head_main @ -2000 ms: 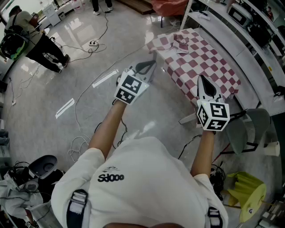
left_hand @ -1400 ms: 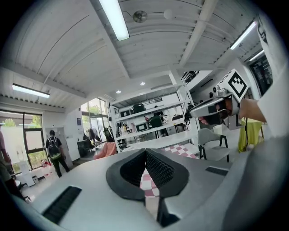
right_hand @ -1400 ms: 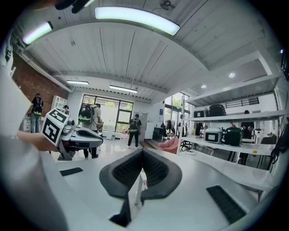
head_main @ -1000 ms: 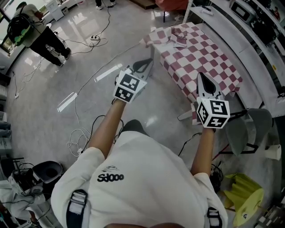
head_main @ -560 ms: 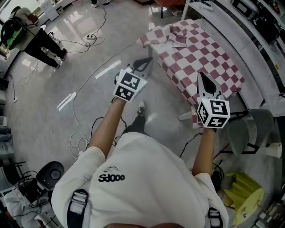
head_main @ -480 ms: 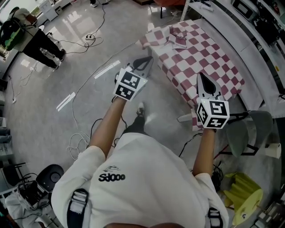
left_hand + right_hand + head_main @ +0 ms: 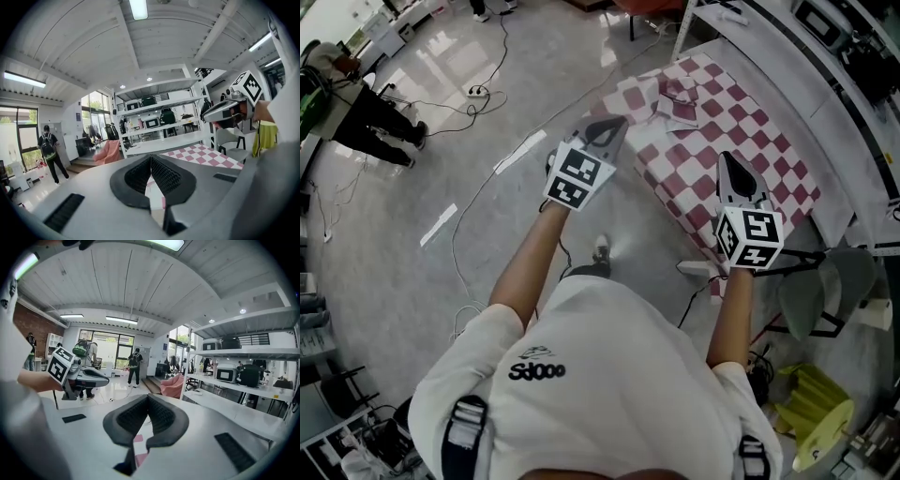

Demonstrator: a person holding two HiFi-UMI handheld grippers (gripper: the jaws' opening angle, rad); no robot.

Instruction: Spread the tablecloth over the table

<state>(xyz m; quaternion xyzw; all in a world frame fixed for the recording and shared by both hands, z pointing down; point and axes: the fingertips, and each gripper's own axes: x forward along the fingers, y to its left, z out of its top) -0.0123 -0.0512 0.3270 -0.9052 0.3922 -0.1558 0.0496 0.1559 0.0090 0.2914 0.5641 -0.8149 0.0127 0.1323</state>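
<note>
The tablecloth (image 7: 741, 141) is soft, matt cloth in a red-and-white check, creased where a folded part lies on top. The floor (image 7: 394, 272) is smooth and glossy, polished enough to mirror the lights. The left gripper (image 7: 617, 123) and the right gripper (image 7: 724, 159) have smooth, matt, pale grey plastic shells. Their pads (image 7: 165, 176) are black, rubbery-looking and finely ribbed. The marker cubes (image 7: 750, 239) are matt, printed black on white. The shirt (image 7: 600, 375) is white matt cloth. The chair (image 7: 806, 286) has a smooth grey plastic seat.
</note>
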